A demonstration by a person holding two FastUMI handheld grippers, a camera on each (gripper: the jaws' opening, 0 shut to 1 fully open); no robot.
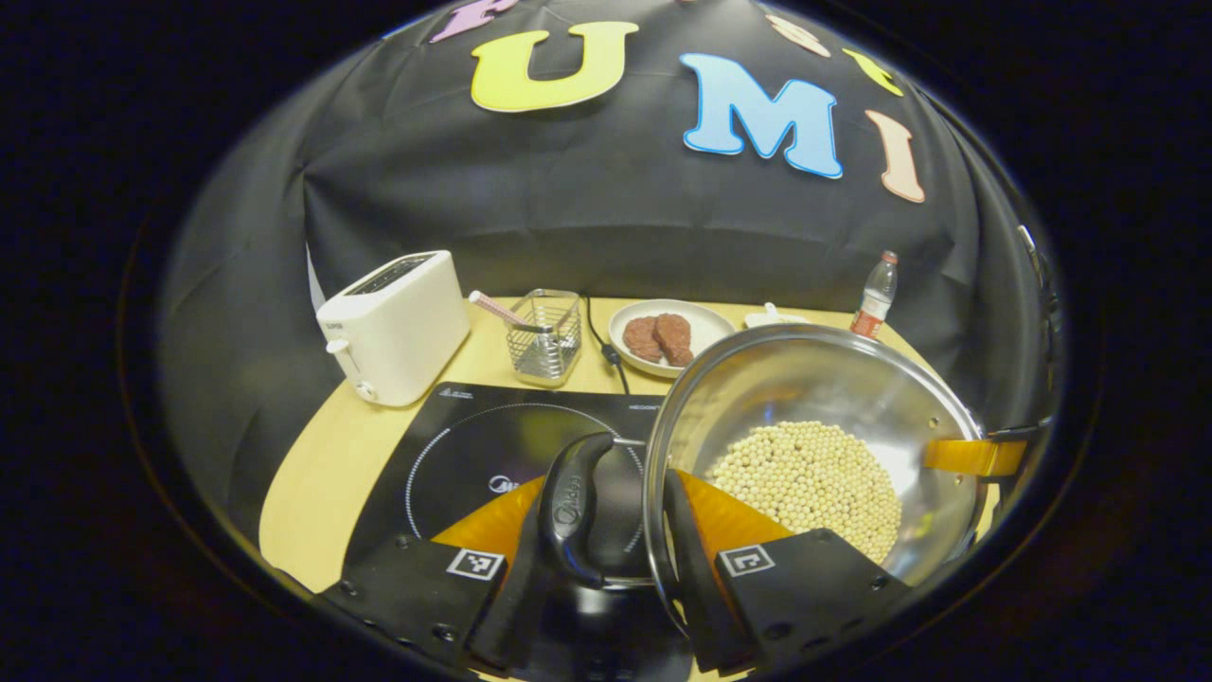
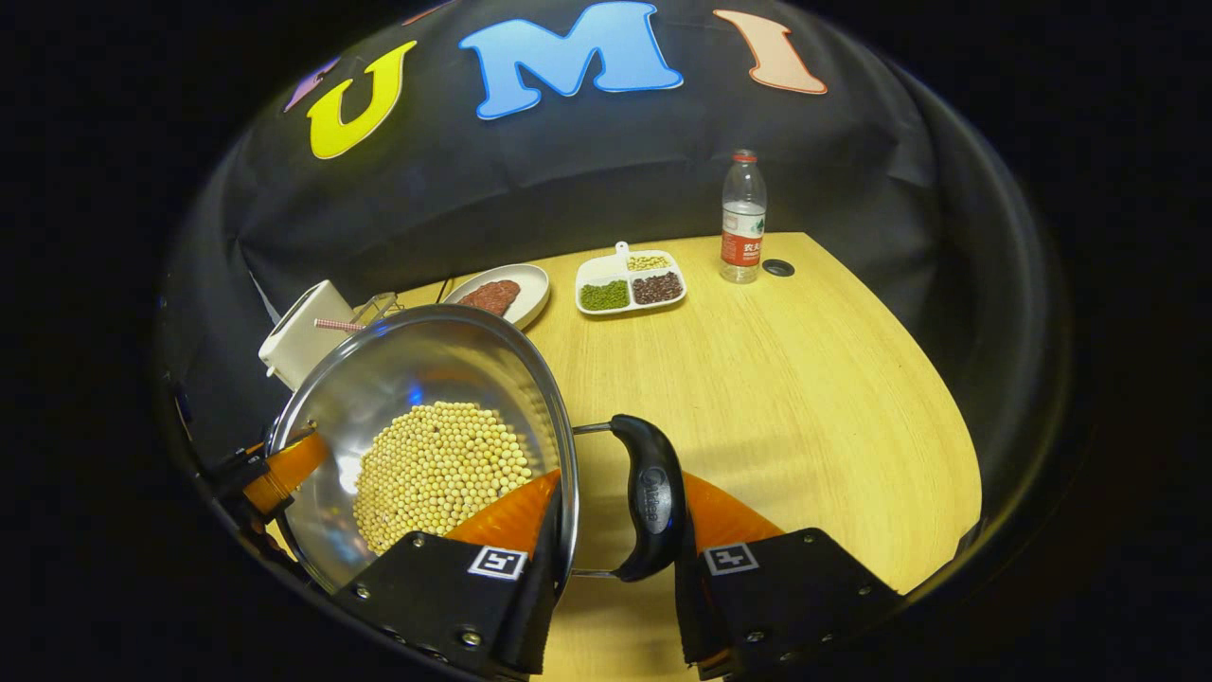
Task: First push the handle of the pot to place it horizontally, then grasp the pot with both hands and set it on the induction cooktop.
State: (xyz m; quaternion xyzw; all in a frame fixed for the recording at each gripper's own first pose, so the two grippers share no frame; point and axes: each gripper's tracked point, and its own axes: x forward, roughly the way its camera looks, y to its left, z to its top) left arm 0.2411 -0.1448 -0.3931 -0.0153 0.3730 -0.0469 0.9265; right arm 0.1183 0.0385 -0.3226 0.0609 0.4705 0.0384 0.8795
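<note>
One steel pot (image 1: 814,417) of beans hangs above the one induction cooktop (image 1: 464,445), its two black handles each clamped: left gripper (image 1: 606,530) on one, right gripper (image 2: 615,530) on the other. One toaster (image 1: 393,327), one bottle (image 2: 742,218), two plates on the worktop (image 2: 805,379).

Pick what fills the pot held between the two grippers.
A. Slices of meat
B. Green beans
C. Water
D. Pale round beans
D: the pot holds a heap of pale round beans, also seen in the right gripper view; the meat lies on a plate farther back.
</note>
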